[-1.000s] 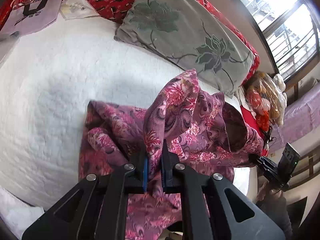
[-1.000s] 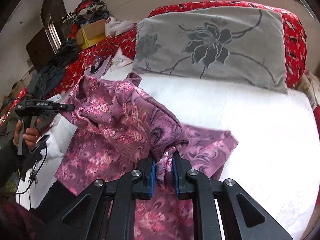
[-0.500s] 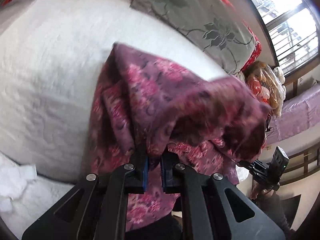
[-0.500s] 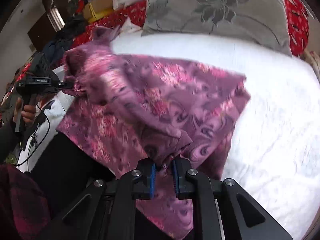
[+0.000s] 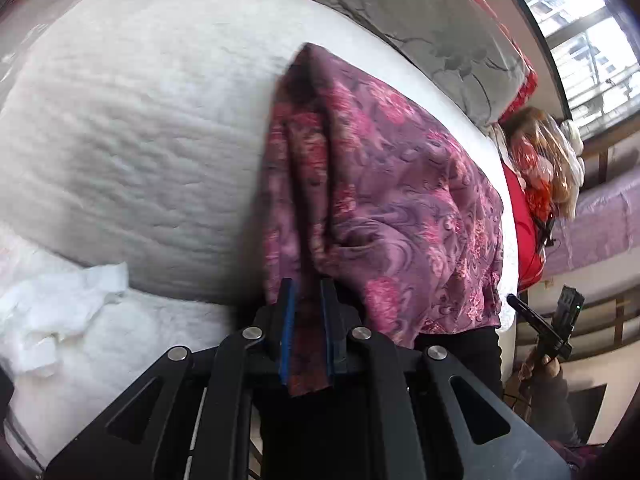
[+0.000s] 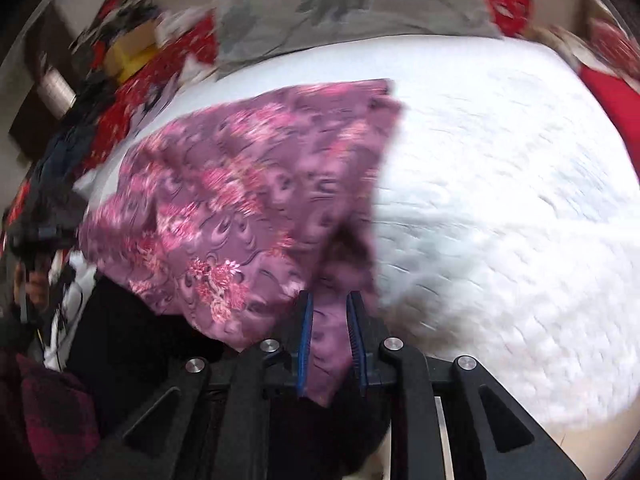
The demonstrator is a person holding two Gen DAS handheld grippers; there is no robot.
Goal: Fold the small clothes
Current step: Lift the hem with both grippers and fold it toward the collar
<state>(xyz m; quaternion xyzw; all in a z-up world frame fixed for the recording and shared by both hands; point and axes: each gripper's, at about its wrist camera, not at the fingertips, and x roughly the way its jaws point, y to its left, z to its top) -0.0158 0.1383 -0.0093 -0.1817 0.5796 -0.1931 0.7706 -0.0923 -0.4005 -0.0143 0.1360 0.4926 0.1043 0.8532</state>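
Observation:
A purple-pink floral garment [image 5: 384, 200] lies spread flat on the white quilted bed [image 5: 140, 140], its near edge hanging over the bed's front. My left gripper [image 5: 307, 292] is shut on its near left corner. My right gripper [image 6: 329, 304] is shut on its near right corner; the garment [image 6: 248, 200] stretches away to the left in that blurred view. The right gripper [image 5: 552, 328] shows at the lower right of the left wrist view, and the left gripper [image 6: 36, 240] at the left edge of the right wrist view.
A grey floral pillow [image 5: 432, 36] lies at the head of the bed, on a red patterned cover [image 6: 152, 80]. A crumpled white cloth [image 5: 60, 300] lies at the bed's near left. A doll in plastic [image 5: 540, 160] sits by the window. Clutter piles up [image 6: 116, 36] at the far left.
Both grippers have pulled the garment back toward the bed's front edge and lowered it. It was bunched and raised; now it lies spread flat.

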